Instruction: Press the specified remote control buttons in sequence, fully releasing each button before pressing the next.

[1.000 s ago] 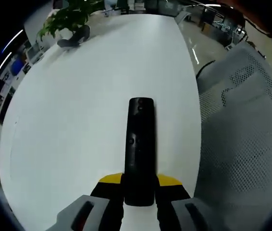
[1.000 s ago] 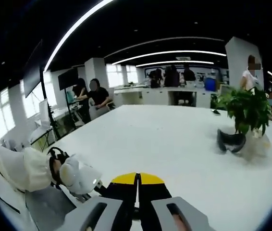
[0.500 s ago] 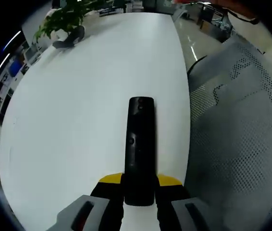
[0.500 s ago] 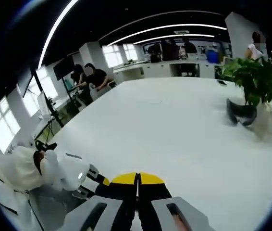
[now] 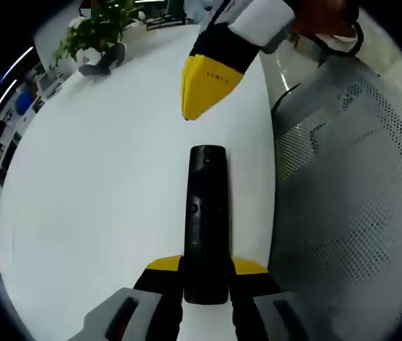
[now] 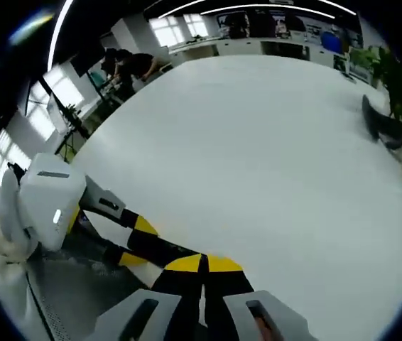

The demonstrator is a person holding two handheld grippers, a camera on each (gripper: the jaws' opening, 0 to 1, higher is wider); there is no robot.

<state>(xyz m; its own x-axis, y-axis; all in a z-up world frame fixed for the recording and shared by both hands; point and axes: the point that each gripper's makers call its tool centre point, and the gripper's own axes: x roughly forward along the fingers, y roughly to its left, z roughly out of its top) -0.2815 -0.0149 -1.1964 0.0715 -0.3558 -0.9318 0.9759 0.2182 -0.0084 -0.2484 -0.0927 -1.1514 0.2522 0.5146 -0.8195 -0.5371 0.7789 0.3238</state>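
Yellow tips: right gripper (image 5: 202, 96), jaws closed and empty, hovers beyond the remote's far end.
Left gripper (image 5: 206, 280): clamps the remote (image 5: 206, 220) near end.
Remote axis: straight ahead above the white table (image 5: 109, 163).

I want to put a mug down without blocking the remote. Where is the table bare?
The table is bare between the remote and the far plant. It is crowded at the chair edge, where the left gripper holds the remote and the right gripper hangs over it.
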